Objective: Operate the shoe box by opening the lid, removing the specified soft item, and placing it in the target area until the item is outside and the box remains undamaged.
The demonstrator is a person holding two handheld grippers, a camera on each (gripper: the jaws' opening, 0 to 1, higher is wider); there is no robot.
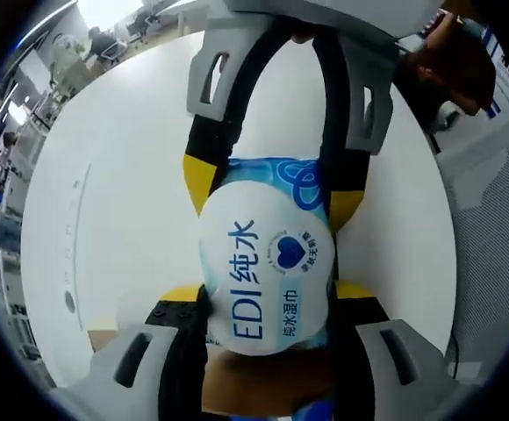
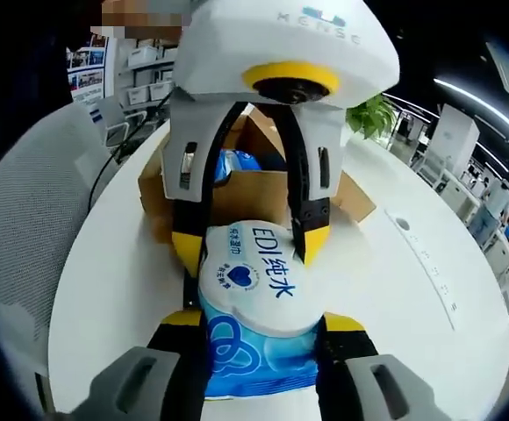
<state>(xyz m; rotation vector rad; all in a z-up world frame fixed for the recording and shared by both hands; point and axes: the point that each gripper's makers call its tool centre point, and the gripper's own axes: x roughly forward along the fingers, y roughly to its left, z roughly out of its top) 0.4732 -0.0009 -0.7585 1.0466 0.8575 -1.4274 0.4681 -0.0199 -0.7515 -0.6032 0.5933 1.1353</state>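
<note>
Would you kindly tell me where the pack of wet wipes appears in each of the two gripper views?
Left gripper view: the wet wipes pack sits at centre, lower middle, between this view's jaws, with the right gripper closing on its far end from above.
Right gripper view: the pack is at lower centre, between this view's jaws, the left gripper on its far end.
Shared landmark: the white table.

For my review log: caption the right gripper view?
Both grippers clamp a blue-white wet-wipes pack before an open cardboard box.
</note>
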